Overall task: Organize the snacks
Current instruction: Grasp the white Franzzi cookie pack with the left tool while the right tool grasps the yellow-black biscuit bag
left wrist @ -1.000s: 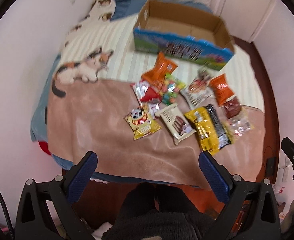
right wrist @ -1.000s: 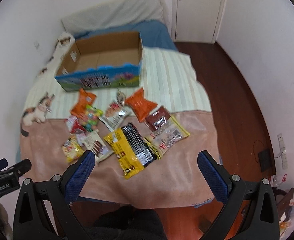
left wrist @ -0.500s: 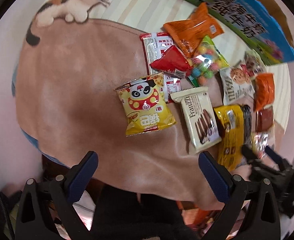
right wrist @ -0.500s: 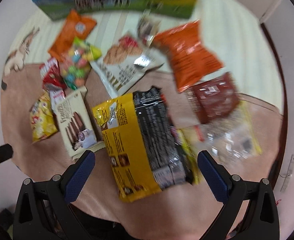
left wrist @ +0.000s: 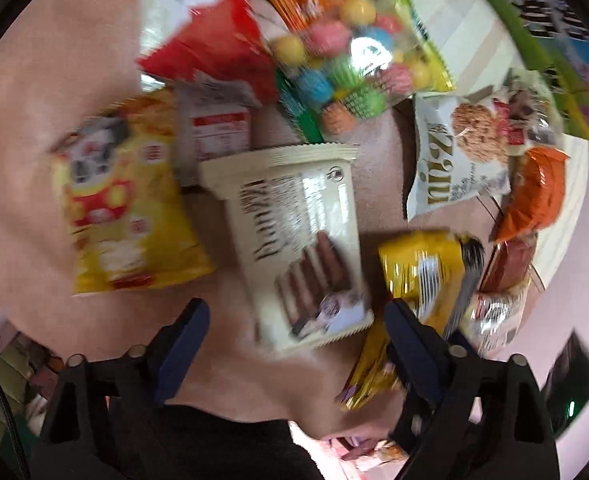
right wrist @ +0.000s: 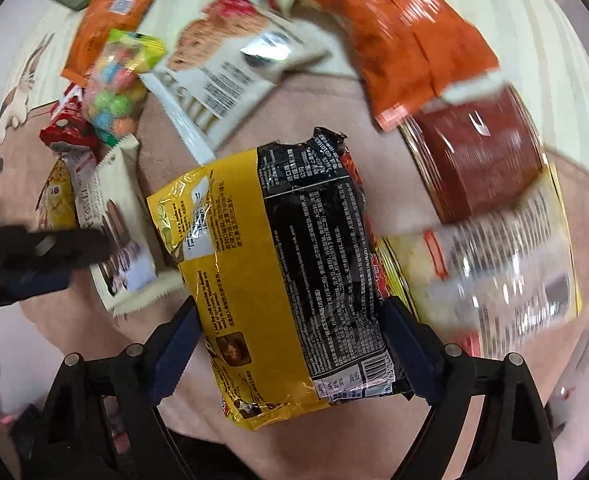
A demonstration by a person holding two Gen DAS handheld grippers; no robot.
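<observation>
Snack packs lie on a brown blanket (left wrist: pixel 34 120). My left gripper (left wrist: pixel 296 332) hangs low over a cream wafer pack (left wrist: pixel 302 232). Its jaws are closing with the pack's near end between them, and a gap remains on the left side. My right gripper (right wrist: pixel 294 328) points straight down over a yellow-and-black noodle pack (right wrist: pixel 286 272). Its jaws are also closing, and the blue pads sit close to the pack's two long edges. A black finger (right wrist: pixel 74 246) of the left gripper shows blurred at the left of the right wrist view, over the wafer pack (right wrist: pixel 114 220).
A yellow panda bag (left wrist: pixel 122 208) lies left of the wafer pack, with a bag of coloured balls (left wrist: pixel 354 56) and a white cookie bag (left wrist: pixel 454 152) beyond. An orange bag (right wrist: pixel 406 36), a dark red pack (right wrist: pixel 482 160) and a clear bag (right wrist: pixel 502 272) lie right of the noodles. A blue-green box (left wrist: pixel 566 40) stands behind.
Both grippers have dropped from high above the bed to just over the snacks and tilted downward. Their jaws stand narrower than before. No snack has moved.
</observation>
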